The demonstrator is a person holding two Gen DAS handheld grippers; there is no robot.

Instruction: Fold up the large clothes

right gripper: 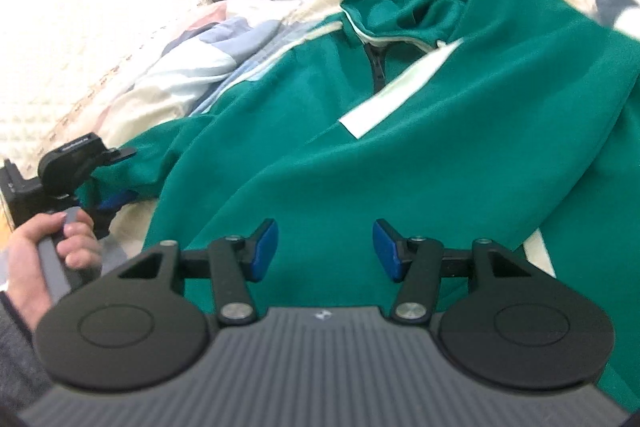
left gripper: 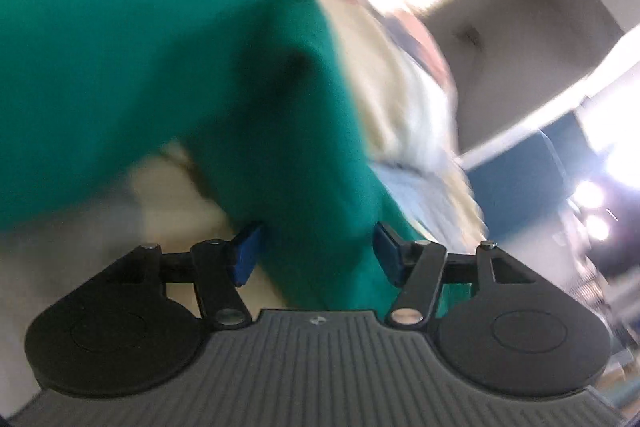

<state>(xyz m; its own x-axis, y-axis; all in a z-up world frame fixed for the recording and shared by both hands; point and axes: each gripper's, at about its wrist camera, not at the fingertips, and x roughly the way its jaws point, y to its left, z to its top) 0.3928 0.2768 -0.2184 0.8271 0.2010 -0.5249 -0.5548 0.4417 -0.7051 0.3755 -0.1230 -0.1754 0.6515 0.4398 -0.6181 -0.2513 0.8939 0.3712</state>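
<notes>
One green hooded jacket lies spread on a patterned bed cover, with two grippers at work on it.

At nine o'clock in the right wrist view, a hand holds the left gripper, whose blue pads sit about the end of a sleeve. In that gripper's own blurred view the sleeve runs from ten o'clock down between the pads; the right pad meets the cloth, while whether the left pad presses it I cannot tell.

The right gripper hovers over the jacket's lower body, jaws apart, nothing clamped. The hood lies at twelve o'clock, the white stripe at one o'clock.
</notes>
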